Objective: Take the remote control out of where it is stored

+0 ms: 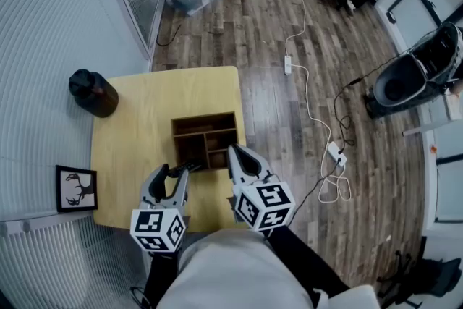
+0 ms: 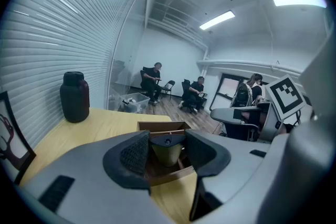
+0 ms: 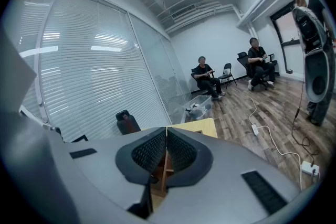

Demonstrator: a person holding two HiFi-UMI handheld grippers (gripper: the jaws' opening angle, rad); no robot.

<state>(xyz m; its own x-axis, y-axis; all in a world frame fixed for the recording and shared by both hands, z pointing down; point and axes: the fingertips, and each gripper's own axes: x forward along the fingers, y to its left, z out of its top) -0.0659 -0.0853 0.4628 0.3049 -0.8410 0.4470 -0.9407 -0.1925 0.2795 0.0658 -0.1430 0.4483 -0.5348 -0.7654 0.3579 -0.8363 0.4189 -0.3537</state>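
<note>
Saw remote control point(image 1: 189, 167) point(image 2: 167, 144) as a slim dark bar from head view. End-on in left gripper view: black top face, olive-tan tapered underside. Sat at near-left corner of wooden box point(image 1: 217, 119) point(image 2: 157, 125), by its front edge, above yellow table point(image 1: 130, 148). Left gripper point(image 1: 177, 170) point(image 2: 165, 149) clamped on it, pads against both sides. Right gripper point(image 1: 233, 152) point(image 3: 166, 136) closed on nothing, pads pressed together, tip just beside box's near-right edge. Couldn't read any print on remote at this size. Only markings seen: black-and-white square markers on both gripper cubes. Noted dark jar point(image 1: 92, 92) point(image 2: 74, 96) far left on the table and framed deer-silhouette picture point(image 1: 76, 188) near left.
</note>
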